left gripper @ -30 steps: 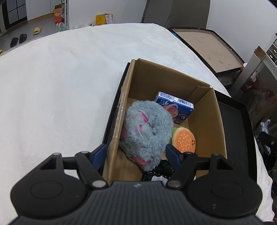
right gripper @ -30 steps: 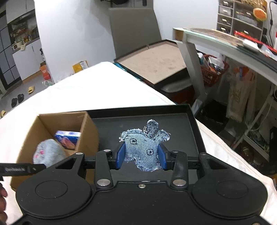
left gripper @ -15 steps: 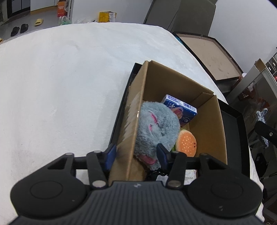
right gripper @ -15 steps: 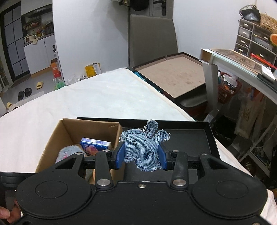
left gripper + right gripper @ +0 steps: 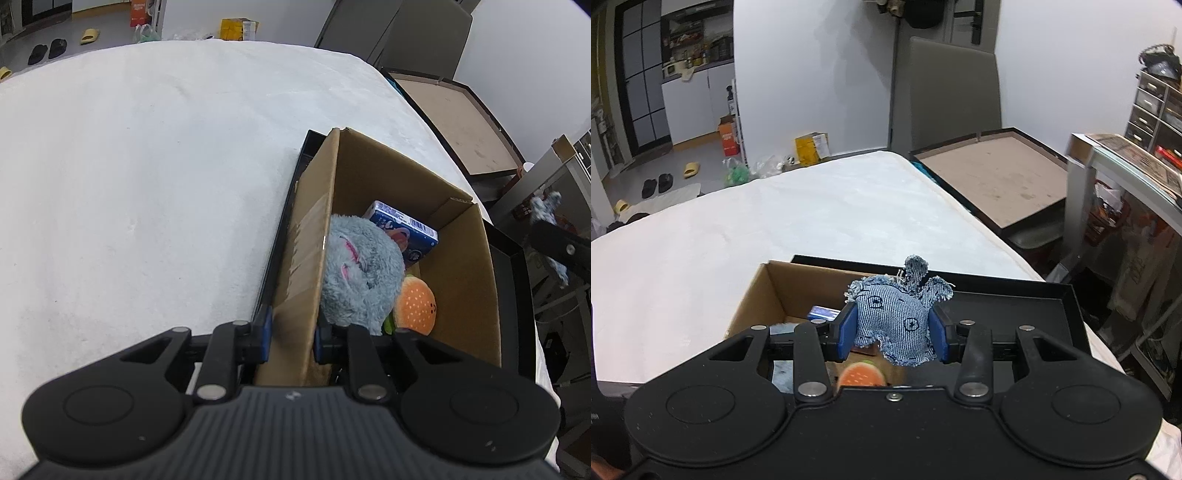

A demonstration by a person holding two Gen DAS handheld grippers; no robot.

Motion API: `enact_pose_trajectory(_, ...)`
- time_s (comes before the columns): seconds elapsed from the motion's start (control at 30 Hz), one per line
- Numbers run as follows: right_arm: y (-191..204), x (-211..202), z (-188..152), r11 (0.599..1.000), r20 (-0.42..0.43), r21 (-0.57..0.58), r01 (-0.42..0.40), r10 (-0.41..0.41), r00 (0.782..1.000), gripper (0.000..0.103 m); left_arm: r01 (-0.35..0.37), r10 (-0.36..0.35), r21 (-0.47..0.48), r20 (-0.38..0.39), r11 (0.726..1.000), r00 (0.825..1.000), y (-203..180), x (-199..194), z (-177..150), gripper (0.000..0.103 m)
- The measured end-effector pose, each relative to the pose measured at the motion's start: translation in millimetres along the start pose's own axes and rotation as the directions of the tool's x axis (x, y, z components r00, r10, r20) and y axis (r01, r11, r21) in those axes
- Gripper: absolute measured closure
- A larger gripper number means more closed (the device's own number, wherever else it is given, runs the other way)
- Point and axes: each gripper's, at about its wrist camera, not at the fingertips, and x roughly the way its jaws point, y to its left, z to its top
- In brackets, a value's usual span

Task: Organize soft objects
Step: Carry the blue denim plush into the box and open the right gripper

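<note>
A cardboard box [image 5: 465, 269] stands in a black tray [image 5: 513, 295] on the white table. It holds a grey plush [image 5: 360, 273], an orange burger plush [image 5: 415, 310] and a blue carton [image 5: 402, 230]. My left gripper [image 5: 291, 334] is shut on the box's near left wall. My right gripper [image 5: 892, 334] is shut on a blue denim plush [image 5: 897, 317] and holds it above the box [image 5: 764, 291]; the burger plush [image 5: 860, 376] shows below it. The denim plush also shows at the right edge of the left wrist view [image 5: 546, 206].
The black tray [image 5: 1015, 310] extends right of the box. A grey chair [image 5: 955, 96] and a brown board in a black frame [image 5: 993, 184] stand beyond the table. Shelves and clutter [image 5: 1137, 177] are at the right.
My left gripper has closed onto the box's left wall. My right gripper has carried the denim plush from over the tray to over the box.
</note>
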Motion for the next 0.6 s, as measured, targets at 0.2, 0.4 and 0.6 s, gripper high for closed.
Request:
enact_pose_trajectory(0.2,19.0,5.9,3.5,1.000,-0.002,-0.027,-0.012,0.012,1.000,0.059,0.021,-0.022,-0.013,-0.007,1.000,1.000,4.1,3.0,1.7,0.083)
enact_pose_trajectory(0.4,30.0,9.1,4.9,0.999,0.019,-0.046,0.011,-0.010,1.000,0.037,0.036,-0.036,-0.023,-0.011,0.999,0.999,8.4,3.9,2.7,0.082)
enact_pose_trajectory(0.6,18.8,6.8,3.2,1.000,0.013,-0.009,0.030,-0.030,0.999,0.032,0.037,-0.037,-0.022,-0.013,0.999,0.999,8.4,3.9,3.6,0.082)
